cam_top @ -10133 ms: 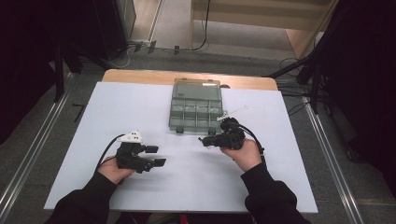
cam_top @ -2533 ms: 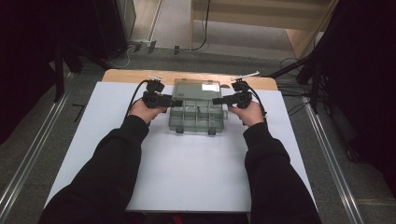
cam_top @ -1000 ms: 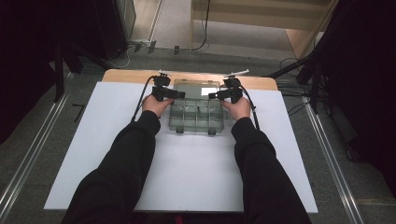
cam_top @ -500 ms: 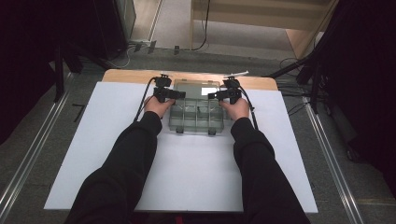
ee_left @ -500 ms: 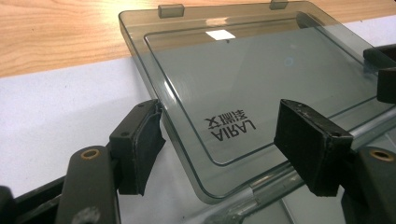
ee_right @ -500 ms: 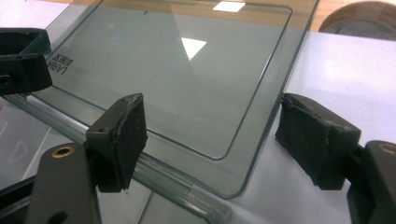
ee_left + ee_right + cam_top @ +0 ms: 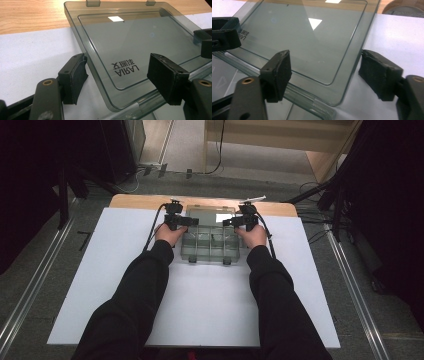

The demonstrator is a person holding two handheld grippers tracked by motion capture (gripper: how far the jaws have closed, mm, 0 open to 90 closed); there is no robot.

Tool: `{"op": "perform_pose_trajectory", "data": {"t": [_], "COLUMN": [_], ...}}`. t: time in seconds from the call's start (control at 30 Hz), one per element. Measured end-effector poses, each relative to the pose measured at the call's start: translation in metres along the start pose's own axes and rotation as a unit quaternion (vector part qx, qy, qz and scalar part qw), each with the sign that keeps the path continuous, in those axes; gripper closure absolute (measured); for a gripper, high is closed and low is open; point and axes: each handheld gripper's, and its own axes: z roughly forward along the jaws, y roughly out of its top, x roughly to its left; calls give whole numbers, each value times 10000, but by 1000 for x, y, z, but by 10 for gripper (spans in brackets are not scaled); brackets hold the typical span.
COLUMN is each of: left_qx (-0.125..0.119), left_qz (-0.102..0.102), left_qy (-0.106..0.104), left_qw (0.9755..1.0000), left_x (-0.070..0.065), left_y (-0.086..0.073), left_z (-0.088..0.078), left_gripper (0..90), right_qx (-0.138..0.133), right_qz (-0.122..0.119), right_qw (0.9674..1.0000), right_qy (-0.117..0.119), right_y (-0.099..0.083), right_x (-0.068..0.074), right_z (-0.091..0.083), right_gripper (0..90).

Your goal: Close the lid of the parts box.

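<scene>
With both grippers gaping, left [image 7: 117, 82] and right [image 7: 324, 72], we should pinch the lid's [image 7: 210, 216] side edges evenly at the table's far edge.

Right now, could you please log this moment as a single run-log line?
left gripper: open, astride lid's left corner | right gripper: open, astride lid's right corner | lid: swung open, lying flat | compartment box: on white sheet

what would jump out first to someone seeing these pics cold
A smoky clear plastic organizer box sits at the far middle of the white table, its lid flung open and lying flat toward the wooden edge. The left gripper and right gripper flank that lid, each with jaws open astride a lid corner.
</scene>
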Motion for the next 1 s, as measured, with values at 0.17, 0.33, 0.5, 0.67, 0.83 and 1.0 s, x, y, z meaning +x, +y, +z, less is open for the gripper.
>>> {"op": "perform_pose_trajectory", "data": {"t": [0.17,0.33,0.5,0.67,0.83,1.0], "left_qx": [2,11,100,180,77,-120], "left_qz": [-28,-65,-119,-177,-118,52], "left_qy": [15,-30,-167,-225,-189,-96], "left_qw": [10000,10000,9997,9994,9997,9999], "left_x": [-1,0,2,3,3,1], "left_y": [0,1,1,2,4,6], "left_z": [0,0,-2,-3,-6,-11], "left_gripper": [307,308,310,333,377,436], "right_qx": [58,141,138,73,-5,-181], "right_qz": [120,135,115,21,-17,-34], "right_qw": [9999,9998,9998,10000,10000,9998], "right_qy": [-25,30,32,-15,-63,39], "right_y": [1,1,1,1,3,5], "right_x": [1,1,1,4,6,5], "right_z": [-1,-2,-1,0,-2,-10], "right_gripper": [307,331,333,330,344,363]}}
